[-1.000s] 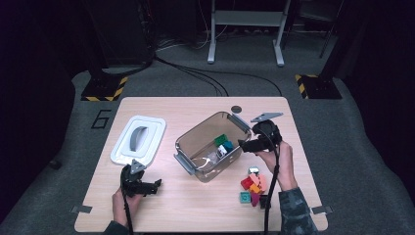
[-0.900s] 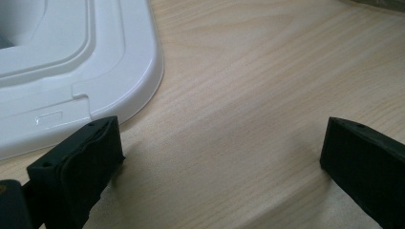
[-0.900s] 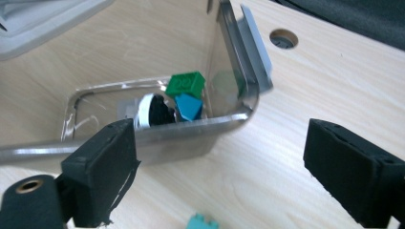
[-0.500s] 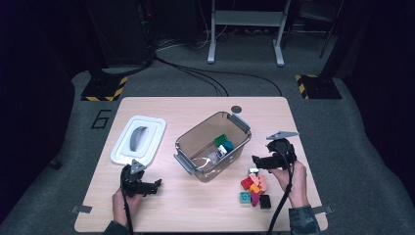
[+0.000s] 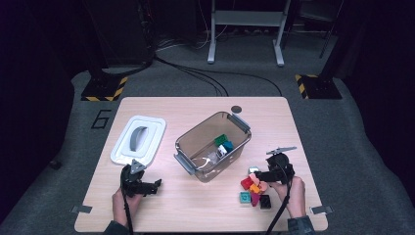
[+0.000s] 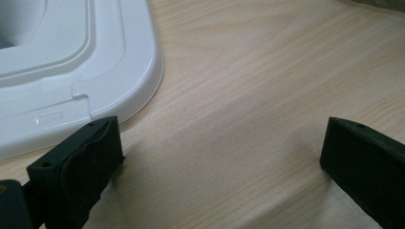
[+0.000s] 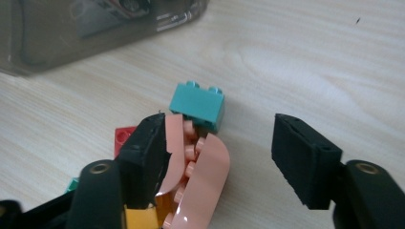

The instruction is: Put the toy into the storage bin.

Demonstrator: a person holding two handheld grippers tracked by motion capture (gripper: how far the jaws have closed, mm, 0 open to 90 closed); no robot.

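Bricks (image 5: 254, 188) drew the right gripper (image 7: 222, 157) back from the bin (image 5: 213, 144), fingers apart around pink pieces; left gripper (image 6: 215, 167) idled, fingers apart.

The high view looks forward and down from above the person's side onto the whole wooden table (image 5: 205, 205), with dark floor beyond. The left gripper view sits low and close to the tabletop, looking along its jaws at bare wood and the corner of the white lid (image 6: 71, 62); the same lid (image 5: 138, 139) lies at the table's left in the high view. The right gripper view looks down closely at the brick pile (image 7: 196, 157), also seen at the high view's lower right (image 5: 254, 188).
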